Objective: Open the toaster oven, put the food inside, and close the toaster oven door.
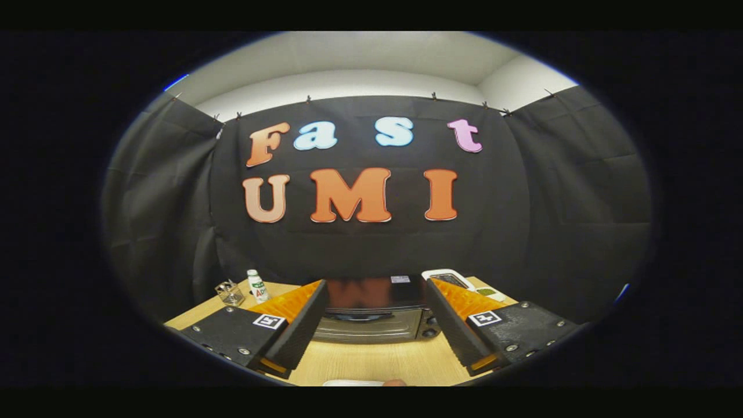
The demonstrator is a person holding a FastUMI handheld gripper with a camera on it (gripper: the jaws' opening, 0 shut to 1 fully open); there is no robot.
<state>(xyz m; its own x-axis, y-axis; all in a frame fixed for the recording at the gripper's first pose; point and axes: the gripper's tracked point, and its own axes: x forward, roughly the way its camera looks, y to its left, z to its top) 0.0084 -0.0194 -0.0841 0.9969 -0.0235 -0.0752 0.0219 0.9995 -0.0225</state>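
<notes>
— Tongs? 
— Gripper [371,325] spread wide, nothing between the fingers [302,328], low in the frame above the wooden table [371,363].

— And the toaster oven? 
— Dead centre of the lower frame, seen through the gap between the fingers and beyond their tips. Toaster oven [371,313] standing on the table with door closed, handle across the front, knobs [430,326] at lower right of its face, beside the right finger. Dark glossy top throwing back a reddish reflection.

— Food? 
— Hard to say. At the very bottom centre, nearer than the fingers, a sliver of white plate [351,383] with a bit of something brownish [395,382] on its right end; too little visible to name it.

— Anything else around? 
— Lower left, past the left finger: small white bottle [256,286] upright, clear glass container [230,293] just to its left. Lower right, behind the oven's right corner: white tray-like item [448,278] with a dark inside, and a small white dish with something green [489,292] just right of it. Black cloth wall [551,203] behind everything.
</notes>
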